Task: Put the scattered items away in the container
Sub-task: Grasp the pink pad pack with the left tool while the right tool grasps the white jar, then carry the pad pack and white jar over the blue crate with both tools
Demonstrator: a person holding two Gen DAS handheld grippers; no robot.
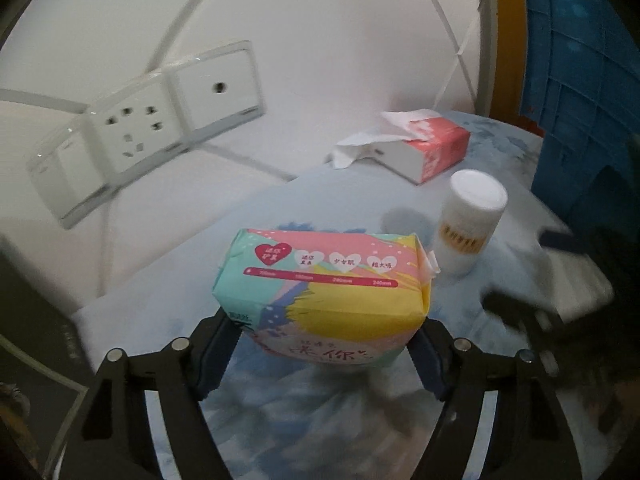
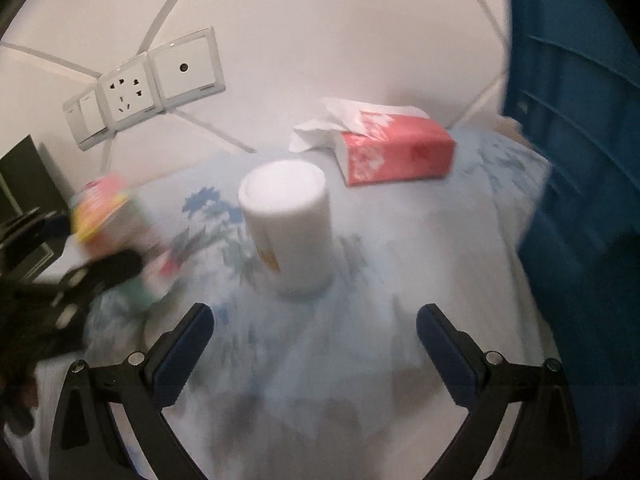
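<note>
My left gripper (image 1: pixel 326 344) is shut on a colourful soft pack (image 1: pixel 320 284) with pink, yellow and teal print, held above the pale blue floral cloth (image 1: pixel 280 392). The pack shows blurred at the left in the right wrist view (image 2: pixel 112 216). A white cylindrical bottle (image 2: pixel 288 232) stands upright on the cloth ahead of my right gripper (image 2: pixel 314 332), which is open and empty; the bottle also shows in the left wrist view (image 1: pixel 468 224). A red tissue box (image 2: pixel 396 152) with tissue sticking out lies beyond it. A blue plastic crate (image 2: pixel 576 184) stands at the right.
A white wall with an outlet panel (image 1: pixel 160 120) stands behind the table. The blue crate (image 1: pixel 580 80) fills the right edge in the left wrist view. A dark object (image 2: pixel 24 184) sits at the far left.
</note>
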